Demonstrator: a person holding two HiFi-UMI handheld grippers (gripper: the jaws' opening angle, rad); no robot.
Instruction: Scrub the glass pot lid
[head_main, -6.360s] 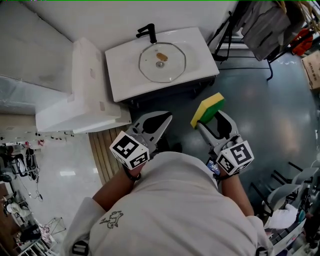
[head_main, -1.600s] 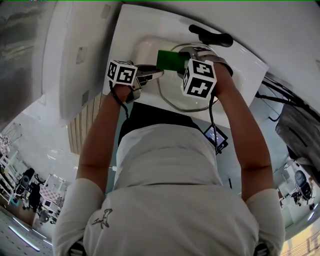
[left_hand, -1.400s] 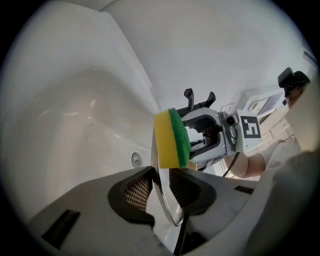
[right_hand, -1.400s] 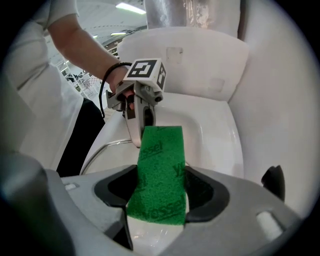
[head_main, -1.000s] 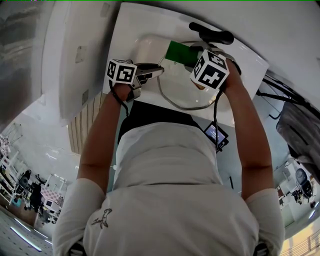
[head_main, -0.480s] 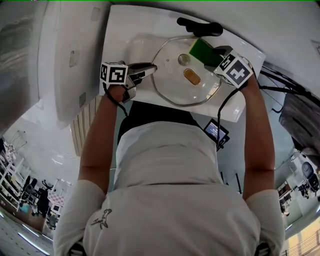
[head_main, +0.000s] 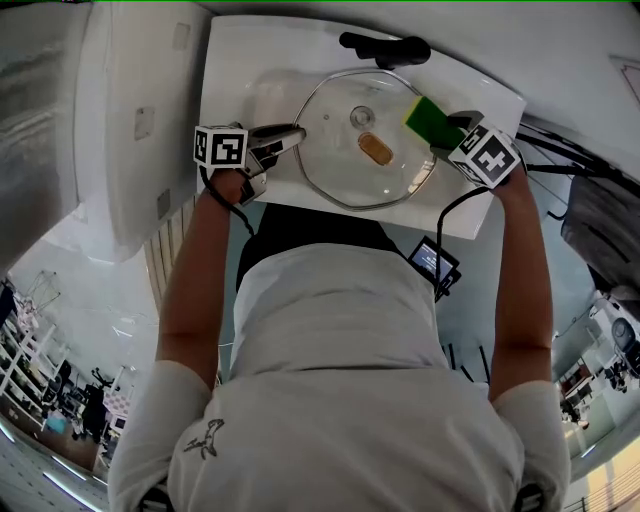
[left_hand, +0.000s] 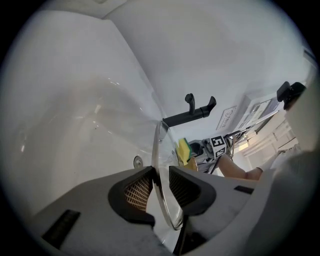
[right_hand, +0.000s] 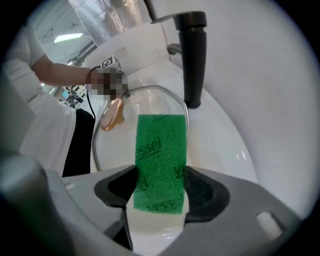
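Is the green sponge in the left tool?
No, the sponge is squeezed in the right tool, while the left tool pinches the edge of the glass lid.

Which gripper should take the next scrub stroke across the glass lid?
Right. The right gripper grips the sponge at the right edge of the glass lid, ready to wipe inward. The left gripper is clamped on the opposite rim, steadying the lid.

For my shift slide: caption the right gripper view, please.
Right gripper shut on a green sponge at the glass pot lid, black faucet behind.
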